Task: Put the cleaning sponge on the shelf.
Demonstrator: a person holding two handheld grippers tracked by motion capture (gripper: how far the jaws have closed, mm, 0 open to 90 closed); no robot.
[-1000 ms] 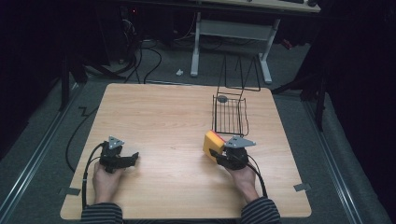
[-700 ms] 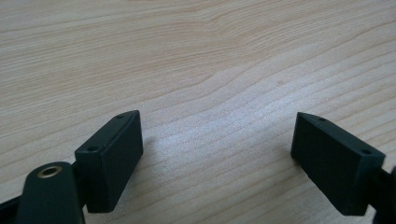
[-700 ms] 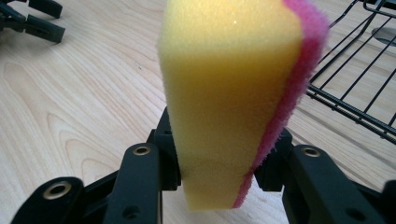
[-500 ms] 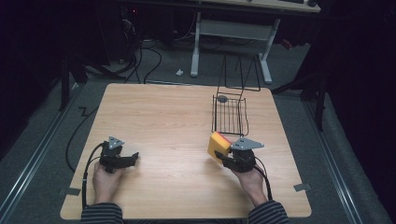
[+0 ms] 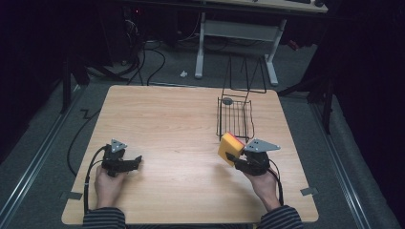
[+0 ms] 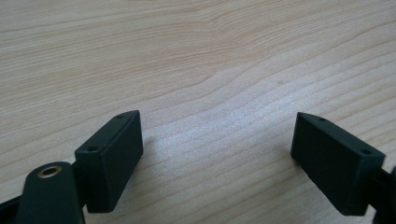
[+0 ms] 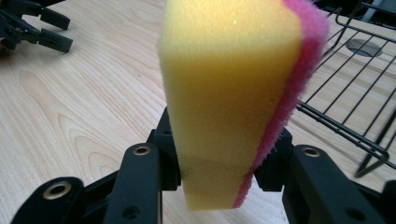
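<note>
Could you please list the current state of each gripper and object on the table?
Left gripper: open, holding nothing, low over the table.
Right gripper: shut on the sponge.
Sponge: pinched at its lower end, lifted off the table.
Wire basket: upright, handles raised.

Pale wooden table (image 5: 181, 119), grey carpeted floor (image 5: 52, 143), white-legged desk (image 5: 239, 33) behind, dark cables (image 5: 157, 57) on floor

Black tongs (image 5: 137, 161), grey three-cornered plates, black trailing cables, dark striped sleeves (image 5: 102, 218)
</note>
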